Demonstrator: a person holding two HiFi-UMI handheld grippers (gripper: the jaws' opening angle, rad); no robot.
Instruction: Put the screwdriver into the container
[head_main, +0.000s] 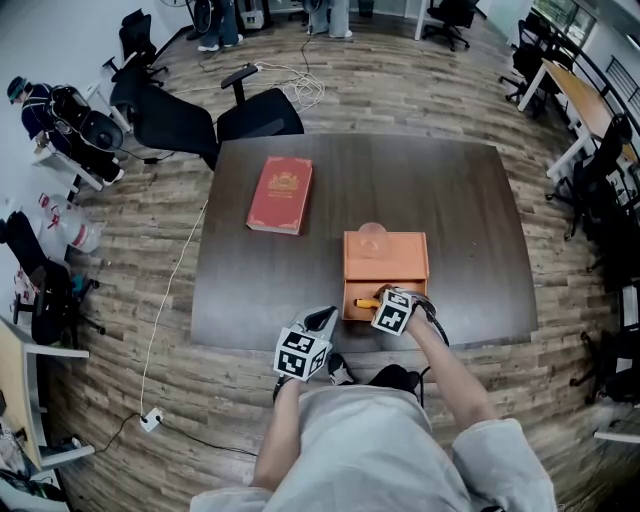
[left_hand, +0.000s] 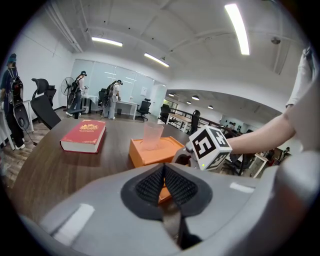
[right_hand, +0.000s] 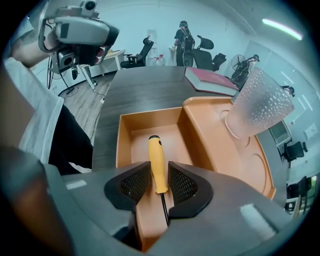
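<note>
Right gripper (right_hand: 159, 177) clamps the yellow screwdriver (right_hand: 155, 155) over the orange container (right_hand: 212, 132); left gripper (left_hand: 164, 175) sits pressed together.

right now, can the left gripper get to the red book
Probably yes: the left gripper sits by the near edge of the table, left of the orange container, and nothing stands between it and the red book.

Wide table (head_main: 460, 190) is lying open right of the container (head_main: 385, 262). A cup (head_main: 372, 236) is standing on its top, a book (head_main: 281, 194) left of it, and the right hand-held gripper (head_main: 380, 302) is crowding its drawer (right_hand: 134, 136).
</note>
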